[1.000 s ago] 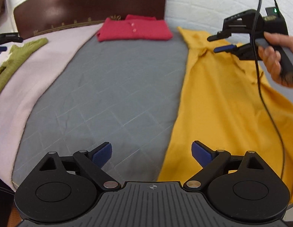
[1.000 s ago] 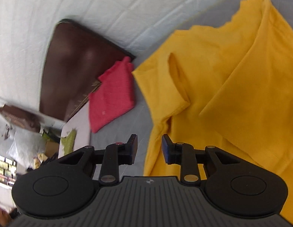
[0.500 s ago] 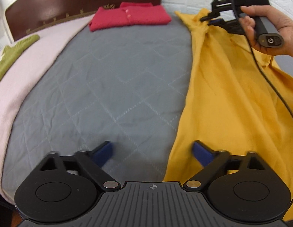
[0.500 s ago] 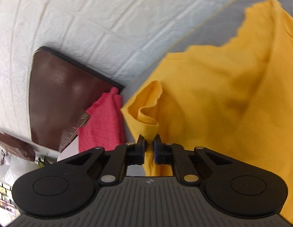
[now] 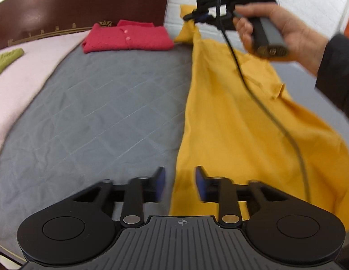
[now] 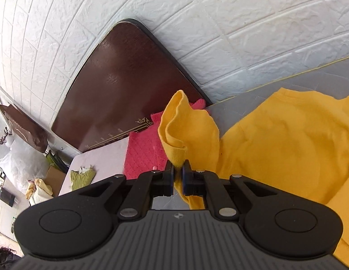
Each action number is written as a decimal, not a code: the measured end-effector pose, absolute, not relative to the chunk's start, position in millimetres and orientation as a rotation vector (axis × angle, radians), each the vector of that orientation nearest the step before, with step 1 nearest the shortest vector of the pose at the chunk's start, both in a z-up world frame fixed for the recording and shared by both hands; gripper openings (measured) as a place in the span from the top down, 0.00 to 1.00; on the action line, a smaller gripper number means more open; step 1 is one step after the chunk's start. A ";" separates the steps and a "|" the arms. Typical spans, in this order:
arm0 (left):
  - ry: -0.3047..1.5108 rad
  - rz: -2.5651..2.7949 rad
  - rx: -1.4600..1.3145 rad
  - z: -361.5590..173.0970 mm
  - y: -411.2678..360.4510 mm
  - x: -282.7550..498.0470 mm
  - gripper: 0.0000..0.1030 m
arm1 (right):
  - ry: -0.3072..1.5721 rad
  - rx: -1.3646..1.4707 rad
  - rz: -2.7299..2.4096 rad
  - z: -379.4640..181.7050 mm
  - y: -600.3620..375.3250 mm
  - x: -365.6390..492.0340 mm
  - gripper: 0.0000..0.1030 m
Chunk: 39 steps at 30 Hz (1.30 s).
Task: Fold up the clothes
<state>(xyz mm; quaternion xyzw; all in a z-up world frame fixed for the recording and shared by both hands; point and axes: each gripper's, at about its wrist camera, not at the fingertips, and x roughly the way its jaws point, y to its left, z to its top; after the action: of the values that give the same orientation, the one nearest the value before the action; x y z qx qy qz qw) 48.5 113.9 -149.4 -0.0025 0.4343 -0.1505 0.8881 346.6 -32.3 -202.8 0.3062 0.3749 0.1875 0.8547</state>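
Two grippers worked the yellow T-shirt (image 5: 230, 121) on the grey quilt (image 5: 106, 103): my right gripper (image 6: 179, 171) pinched its lifted sleeve; my left gripper (image 5: 180, 180), jaws apart, needed the hem.

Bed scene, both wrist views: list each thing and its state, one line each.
yellow shirt: unfolded, spread on the bed, one sleeve lifted.
right tool: shut on the yellow shirt's sleeve, held by a hand.
left tool: open, straddling the shirt's near edge, gripping nothing.
red shirt: folded, lying by the headboard.
green garment: lying on the pink blanket, fold unclear.
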 end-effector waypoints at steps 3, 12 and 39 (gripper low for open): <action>0.951 -0.319 -0.057 -158.5 118.9 53.0 0.56 | 0.786 0.663 0.418 -205.4 -28.3 347.2 0.92; 0.946 -0.277 0.007 -162.0 103.4 48.3 0.74 | 0.791 0.547 0.454 -203.8 17.7 362.4 0.92; 0.916 -0.583 -0.042 -94.4 49.2 -13.1 0.04 | 0.609 -0.559 0.471 -200.6 -77.7 198.5 0.23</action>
<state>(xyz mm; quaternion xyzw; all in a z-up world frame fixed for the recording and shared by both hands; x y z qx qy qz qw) -13.1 49.2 -94.4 -0.0201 0.4358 -0.2775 0.8559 198.5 -77.7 -200.6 -0.2693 0.2931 0.2268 0.8889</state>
